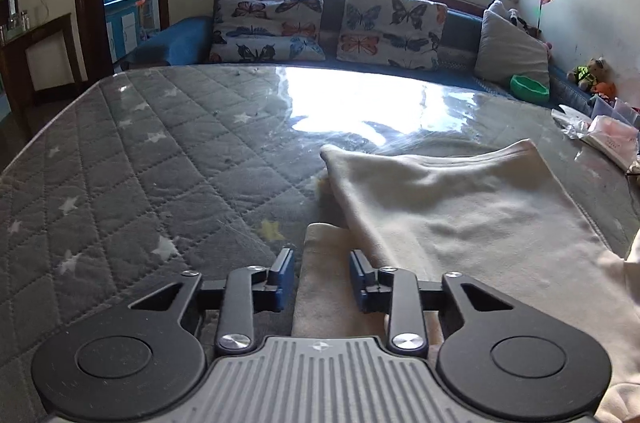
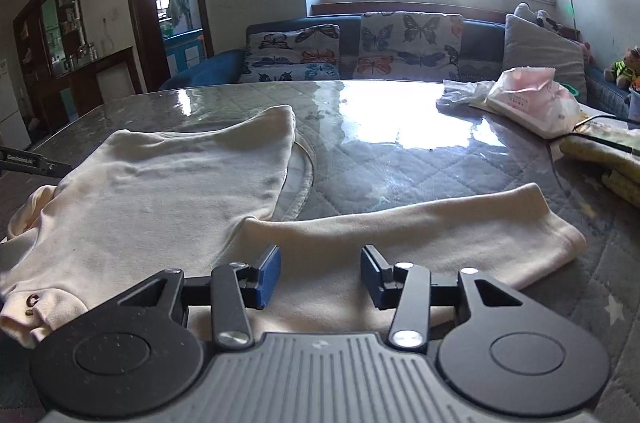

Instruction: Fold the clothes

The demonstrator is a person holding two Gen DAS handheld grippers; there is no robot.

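A cream long-sleeved top (image 2: pixel 160 191) lies flat on the quilted grey table cover (image 2: pixel 400 175). Its right sleeve (image 2: pixel 420 227) stretches out to the right. My right gripper (image 2: pixel 320 273) is open, low over the sleeve near the armpit, holding nothing. In the left wrist view the same top (image 1: pixel 460 207) lies ahead and to the right, and its left sleeve (image 1: pixel 324 263) runs between the jaws of my left gripper (image 1: pixel 322 273), which is open and just above the cloth. The top's collar with small buttons (image 2: pixel 32 303) is at the near left.
The table (image 1: pixel 120 151) has a glossy clear sheet over a grey starred quilt. Plastic-wrapped packets (image 2: pixel 528 99) and a yellowish folded cloth (image 2: pixel 604 155) lie at the right. A blue sofa with butterfly cushions (image 1: pixel 332 23) stands behind. The other gripper's tip (image 2: pixel 32 161) shows at left.
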